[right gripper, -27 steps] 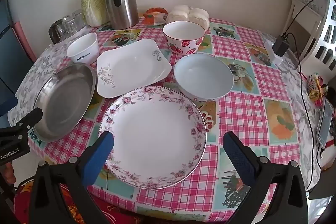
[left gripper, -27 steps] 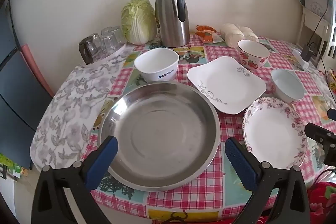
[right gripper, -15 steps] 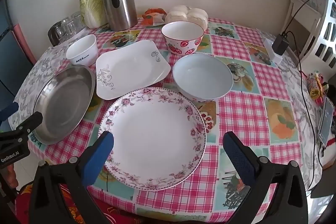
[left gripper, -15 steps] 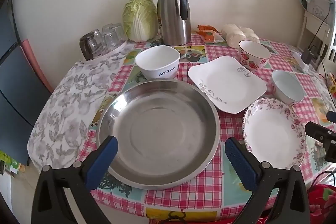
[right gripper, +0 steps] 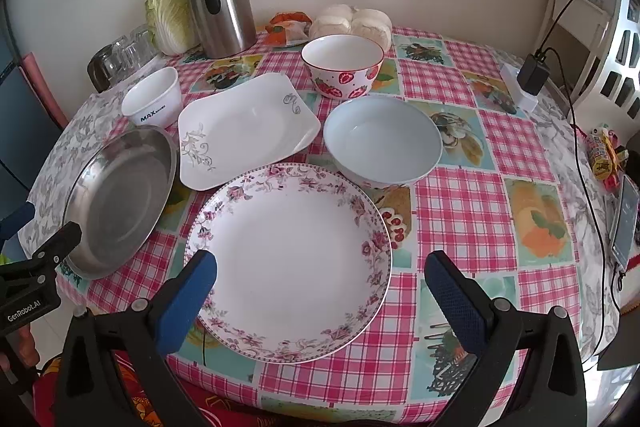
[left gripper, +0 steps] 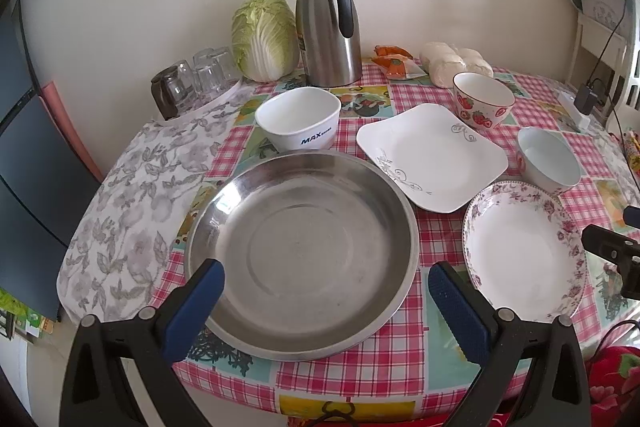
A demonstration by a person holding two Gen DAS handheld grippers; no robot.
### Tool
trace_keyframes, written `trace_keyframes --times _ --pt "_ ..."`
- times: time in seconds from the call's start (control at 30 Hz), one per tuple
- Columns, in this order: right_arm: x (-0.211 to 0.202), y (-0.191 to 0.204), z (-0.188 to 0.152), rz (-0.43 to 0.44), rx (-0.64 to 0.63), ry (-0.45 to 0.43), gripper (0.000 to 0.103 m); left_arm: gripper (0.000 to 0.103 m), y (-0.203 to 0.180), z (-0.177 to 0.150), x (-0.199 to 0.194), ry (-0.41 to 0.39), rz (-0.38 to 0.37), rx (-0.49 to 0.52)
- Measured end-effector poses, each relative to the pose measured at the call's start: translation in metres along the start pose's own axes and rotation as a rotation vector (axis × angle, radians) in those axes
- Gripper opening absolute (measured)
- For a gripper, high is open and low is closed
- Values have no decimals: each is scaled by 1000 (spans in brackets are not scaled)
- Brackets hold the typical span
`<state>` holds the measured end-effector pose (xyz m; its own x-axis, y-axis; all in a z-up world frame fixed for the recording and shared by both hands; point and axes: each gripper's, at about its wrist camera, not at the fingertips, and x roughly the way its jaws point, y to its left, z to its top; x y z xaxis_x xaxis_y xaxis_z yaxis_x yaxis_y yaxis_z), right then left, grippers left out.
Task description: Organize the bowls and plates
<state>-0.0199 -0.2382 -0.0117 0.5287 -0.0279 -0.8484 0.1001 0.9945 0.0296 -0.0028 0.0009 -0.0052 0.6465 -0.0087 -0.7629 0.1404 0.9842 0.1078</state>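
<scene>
left wrist: left gripper spread wide, empty, steel pan just ahead; shallow rim may slip the pads.

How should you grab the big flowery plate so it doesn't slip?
Probably by the rim nearest the right hand-held gripper, coming in low from the table's front edge. The flowery plate lies flat and upright, and its raised rim is the only part thin enough to pinch, one finger above and one beneath. That near side is clear, while the blue bowl crowds its far side.
</scene>
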Motion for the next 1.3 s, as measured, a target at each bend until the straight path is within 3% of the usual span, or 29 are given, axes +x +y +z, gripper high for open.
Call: trace_keyframes --times 1.3 --pt "3 1 -1 0 3 6 103 103 0 -2 4 22 -1 -7"
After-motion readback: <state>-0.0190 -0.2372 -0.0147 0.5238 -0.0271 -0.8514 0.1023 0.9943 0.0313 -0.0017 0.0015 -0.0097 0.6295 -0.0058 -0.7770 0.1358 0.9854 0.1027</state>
